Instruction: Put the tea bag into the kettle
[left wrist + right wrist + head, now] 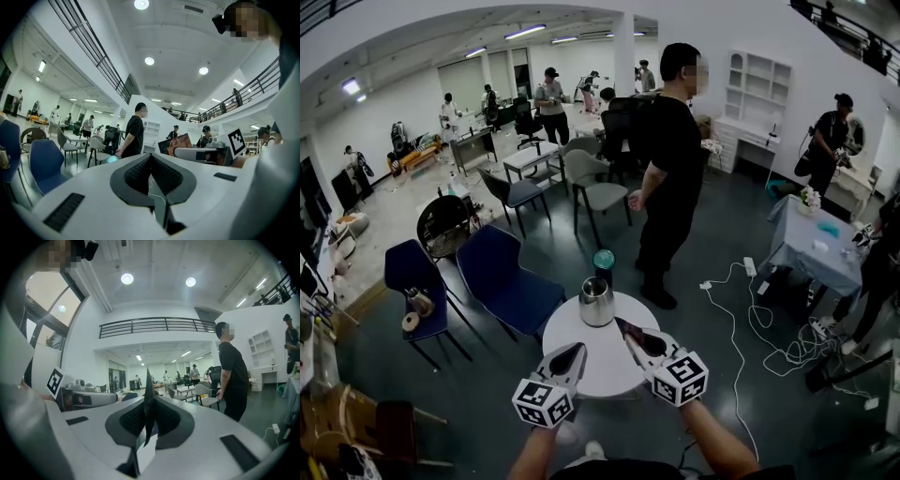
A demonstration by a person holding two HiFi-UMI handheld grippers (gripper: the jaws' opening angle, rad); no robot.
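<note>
One tea bag [147,385] was in play, a thin flat sachet, and it was already pinched edge-on between the jaws of the right hand-held gripper [636,339]. The jaws were closed flat against its two faces. Its long axis ran out along the jaws, with a dark tip poking past them and a pale scrap showing low down between the pads. From that sachet the kettle [597,302] lay just ahead and a little to the left, standing upright on the round white surface [598,367] with the sachet's end near its lower right side. I judged the coming move to be a short lift forward and leftward, up over the kettle's top, then a release. I could not tell from the head view whether the mouth was uncovered. The left hand-held gripper [151,158] had its jaws together on nothing and hung over the near left of the surface, a bit farther back from the kettle than the right one. A teal cup [604,260] stood just behind the kettle, clear of the path.
</note>
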